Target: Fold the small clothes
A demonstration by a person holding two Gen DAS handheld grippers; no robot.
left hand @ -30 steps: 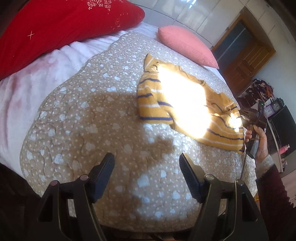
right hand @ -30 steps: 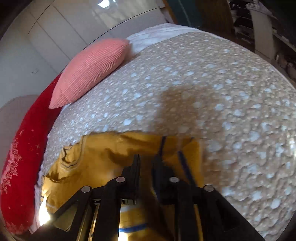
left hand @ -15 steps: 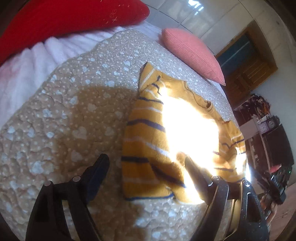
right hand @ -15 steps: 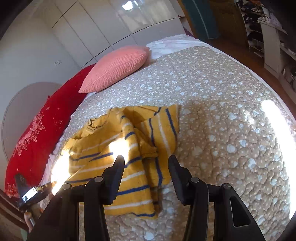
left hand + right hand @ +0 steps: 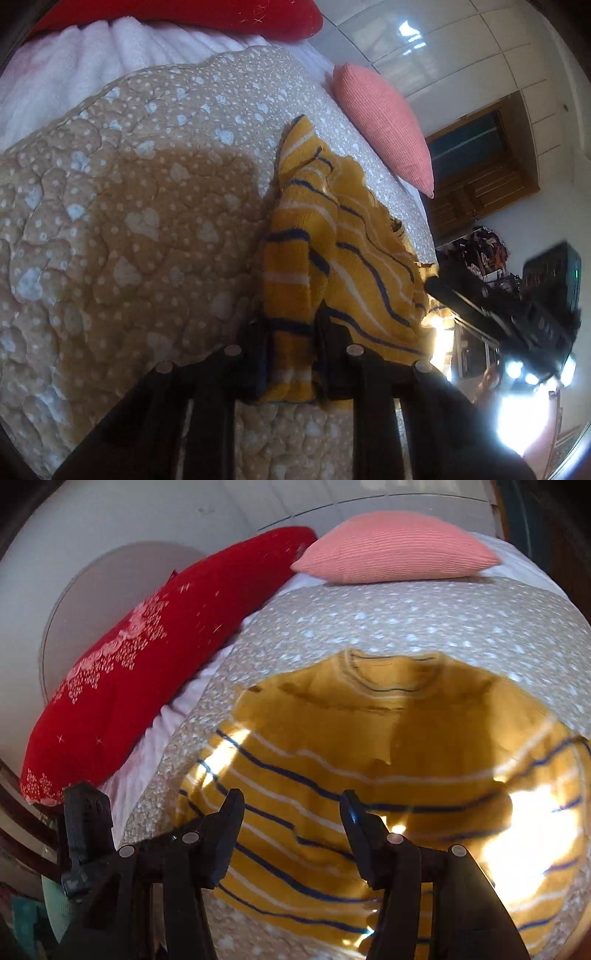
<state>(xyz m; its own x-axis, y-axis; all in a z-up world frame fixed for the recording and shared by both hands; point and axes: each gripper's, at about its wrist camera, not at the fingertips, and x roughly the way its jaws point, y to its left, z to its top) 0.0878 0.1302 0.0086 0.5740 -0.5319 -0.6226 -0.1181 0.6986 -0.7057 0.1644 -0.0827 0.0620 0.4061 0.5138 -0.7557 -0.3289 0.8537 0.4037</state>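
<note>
A small yellow sweater with navy and white stripes (image 5: pixel 354 254) lies on the tan heart-print quilt (image 5: pixel 129 221). My left gripper (image 5: pixel 290 336) is shut on the sweater's folded sleeve edge at its near left side. In the right wrist view the sweater (image 5: pixel 388 760) lies spread with its collar at the far side. My right gripper (image 5: pixel 291 819) is open, hovering just above the sweater's lower striped part, holding nothing. The right gripper's body also shows at the right of the left wrist view (image 5: pixel 498 306).
A pink cushion (image 5: pixel 395 546) and a long red pillow (image 5: pixel 140 664) lie at the head of the bed. A white sheet (image 5: pixel 92 62) borders the quilt. Bright sun patches fall on the sweater. A wooden door (image 5: pixel 480 177) and cluttered shelves stand beyond the bed.
My left gripper moved in and closed on the sweater's sleeve edge. My right gripper let go of the sweater, opened, and now hovers over its lower part.
</note>
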